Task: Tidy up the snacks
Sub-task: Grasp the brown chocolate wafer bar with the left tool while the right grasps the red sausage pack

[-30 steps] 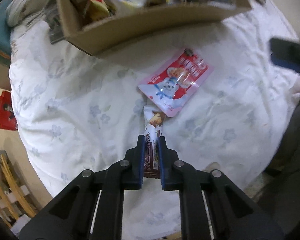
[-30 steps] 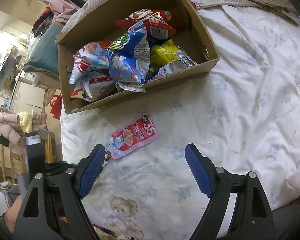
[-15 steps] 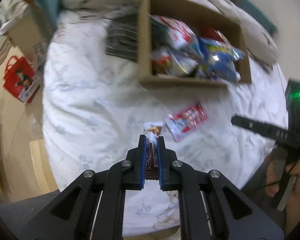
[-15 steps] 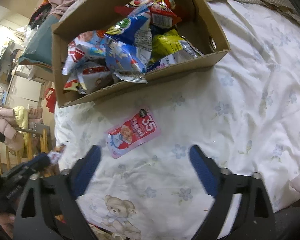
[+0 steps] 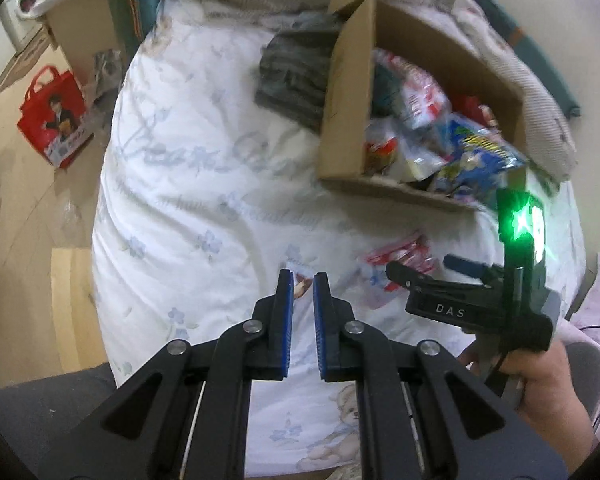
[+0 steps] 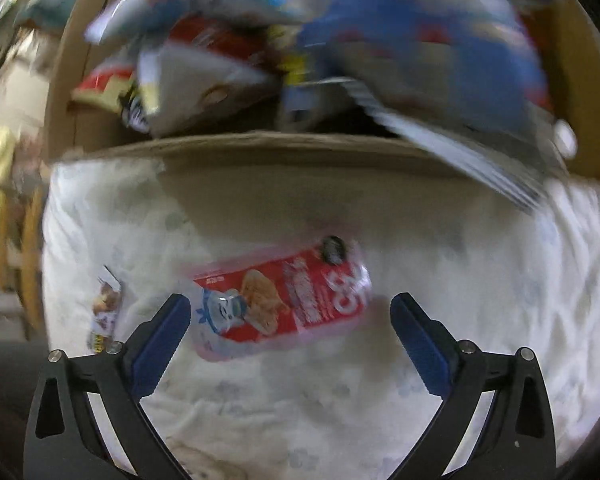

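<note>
We see the red snack pouch (image 6: 280,304) on the bed (image 6: 480,280), its long axis spanning the jaws. The right tool (image 6: 290,300), its jaws just opened wider, straddles it. The left tool (image 5: 303,276) is nearly closed.

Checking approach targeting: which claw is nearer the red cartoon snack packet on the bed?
Right. The right claw hangs open, straddling the red snack packet. The left claw sits off to the side, over the small snack bar.

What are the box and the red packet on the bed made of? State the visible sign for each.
Box: cardboard, it seems; plain brown, matte, with thin raw-cut wall edges. Red packet: likely thin plastic film, glossy and printed, with a flat pale sealed border; blur hides finer detail.
</note>
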Action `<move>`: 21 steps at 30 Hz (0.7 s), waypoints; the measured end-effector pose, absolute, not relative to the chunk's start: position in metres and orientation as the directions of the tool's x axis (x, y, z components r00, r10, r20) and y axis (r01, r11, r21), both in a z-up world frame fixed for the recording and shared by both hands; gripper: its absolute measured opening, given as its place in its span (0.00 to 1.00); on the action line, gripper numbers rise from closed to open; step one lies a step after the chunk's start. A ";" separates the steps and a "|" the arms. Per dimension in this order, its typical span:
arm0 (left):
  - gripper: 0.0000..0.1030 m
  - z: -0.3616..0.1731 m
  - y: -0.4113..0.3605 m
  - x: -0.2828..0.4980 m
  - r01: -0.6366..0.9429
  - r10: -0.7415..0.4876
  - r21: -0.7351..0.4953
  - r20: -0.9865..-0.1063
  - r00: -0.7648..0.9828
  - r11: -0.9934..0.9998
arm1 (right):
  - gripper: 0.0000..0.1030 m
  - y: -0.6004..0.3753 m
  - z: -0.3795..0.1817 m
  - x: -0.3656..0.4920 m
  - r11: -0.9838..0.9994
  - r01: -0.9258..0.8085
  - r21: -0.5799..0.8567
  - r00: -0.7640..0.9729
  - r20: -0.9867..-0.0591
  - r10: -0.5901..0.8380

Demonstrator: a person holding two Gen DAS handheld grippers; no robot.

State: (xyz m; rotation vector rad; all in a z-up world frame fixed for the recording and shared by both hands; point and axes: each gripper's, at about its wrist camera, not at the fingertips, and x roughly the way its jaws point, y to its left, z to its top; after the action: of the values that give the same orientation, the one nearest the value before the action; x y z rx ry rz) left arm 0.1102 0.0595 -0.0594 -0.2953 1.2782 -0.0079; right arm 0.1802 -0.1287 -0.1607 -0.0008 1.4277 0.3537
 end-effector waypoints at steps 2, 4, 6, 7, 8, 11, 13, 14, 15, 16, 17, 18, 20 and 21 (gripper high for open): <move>0.08 -0.074 0.059 0.111 -0.173 -0.139 -0.186 -0.958 0.251 0.967 | 1.00 -0.120 -0.168 0.183 0.945 -0.263 0.196 0.074 -0.972 0.222; 0.10 -0.085 0.058 0.113 -0.178 -0.137 -0.177 -0.967 0.214 0.968 | 1.00 -0.113 -0.177 0.187 0.946 -0.276 0.169 0.048 -0.981 0.189; 0.28 -0.092 0.055 0.116 -0.181 -0.118 -0.152 -0.975 0.187 0.972 | 1.00 -0.101 -0.186 0.187 0.939 -0.329 0.105 0.045 -0.991 0.127; 0.52 -0.095 0.054 0.117 -0.188 -0.097 -0.130 -0.980 0.175 0.974 | 1.00 -0.096 -0.187 0.186 0.931 -0.357 0.076 0.056 -0.993 0.103; 0.62 -0.098 0.053 0.117 -0.196 -0.078 -0.111 -0.982 0.170 0.974 | 1.00 -0.093 -0.187 0.185 0.924 -0.377 0.058 0.065 -0.994 0.089; 0.71 -0.107 0.049 0.120 -0.191 -0.049 -0.080 -0.986 0.162 0.978 | 1.00 -0.098 -0.189 0.183 0.920 -0.383 0.079 0.062 -0.992 0.111; 0.71 -0.119 0.045 0.122 -0.168 -0.021 -0.043 -0.992 0.128 0.985 | 0.96 -0.100 -0.189 0.177 0.901 -0.427 0.071 0.074 -0.991 0.113; 0.71 -0.128 0.043 0.123 -0.159 -0.009 -0.025 -0.994 0.105 0.987 | 0.86 -0.104 -0.186 0.173 0.895 -0.441 0.069 0.088 -0.989 0.120; 0.71 -0.134 0.042 0.123 -0.154 -0.006 -0.020 -0.996 0.088 0.988 | 0.69 -0.108 -0.181 0.170 0.894 -0.443 0.064 0.117 -0.985 0.128; 0.71 -0.140 0.041 0.123 -0.150 -0.010 -0.021 -0.997 0.074 0.988 | 0.61 -0.112 -0.177 0.168 0.894 -0.443 0.071 0.131 -0.981 0.143; 0.71 -0.146 0.038 0.122 -0.141 -0.016 -0.025 -0.998 0.062 0.990 | 0.52 -0.116 -0.174 0.166 0.893 -0.438 0.101 0.126 -0.977 0.172; 0.71 -0.149 0.035 0.122 -0.127 -0.017 -0.024 -0.998 0.055 0.992 | 0.39 -0.121 -0.171 0.164 0.894 -0.431 0.126 0.120 -0.974 0.195; 0.66 -0.154 0.026 0.121 -0.085 -0.011 -0.015 -0.999 0.050 0.996 | 0.08 -0.127 -0.168 0.161 0.887 -0.419 0.195 0.085 -0.964 0.252; 0.59 -0.156 0.024 0.121 -0.068 -0.009 -0.012 -0.999 0.049 0.998 | 0.08 -0.131 -0.166 0.159 0.889 -0.399 0.226 0.071 -0.958 0.276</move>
State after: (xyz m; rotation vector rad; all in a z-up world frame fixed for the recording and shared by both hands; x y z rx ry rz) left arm 0.1213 0.0235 -0.1561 -0.0617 1.5210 0.0451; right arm 0.1589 -0.1314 -0.1661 -0.1054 1.4115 0.5087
